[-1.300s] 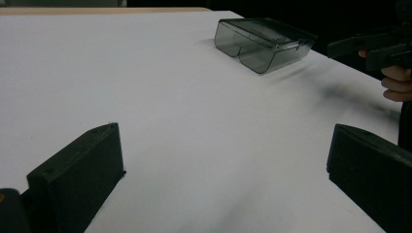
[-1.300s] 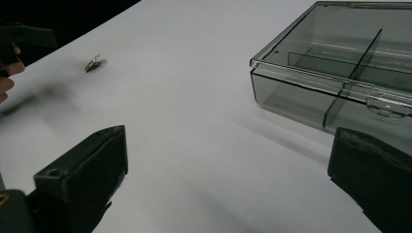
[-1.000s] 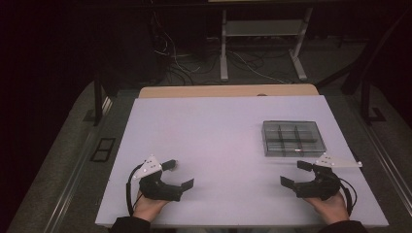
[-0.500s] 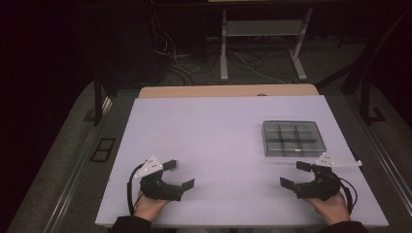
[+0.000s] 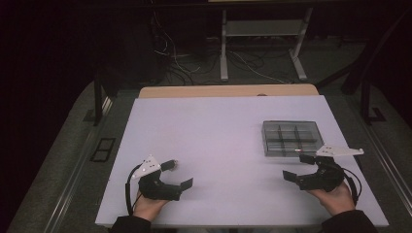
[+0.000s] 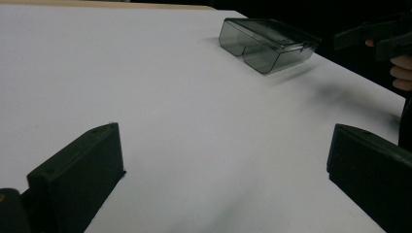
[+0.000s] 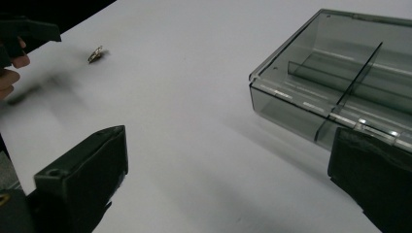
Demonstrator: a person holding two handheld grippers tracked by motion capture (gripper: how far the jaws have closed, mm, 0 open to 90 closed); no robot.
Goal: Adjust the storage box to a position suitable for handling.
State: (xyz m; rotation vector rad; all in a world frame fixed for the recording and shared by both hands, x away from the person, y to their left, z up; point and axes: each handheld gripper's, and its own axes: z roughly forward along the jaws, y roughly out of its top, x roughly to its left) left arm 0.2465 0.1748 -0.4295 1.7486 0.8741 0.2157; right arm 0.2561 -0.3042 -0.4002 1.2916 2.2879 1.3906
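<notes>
Both grippers rest low over the white table (image 5: 218, 126), jaws spread wide and empty: left gripper (image 5: 180, 174), right gripper (image 5: 297, 167). The small metallic piece (image 7: 95, 54) lies just beyond the left gripper's farther fingertip (image 5: 171, 164), nearly touching it, well apart from the right gripper. The clear divided box (image 5: 292, 137), long side across the table, sits just ahead of the right gripper's fingers, so the left hand is nearer for the pick.
</notes>
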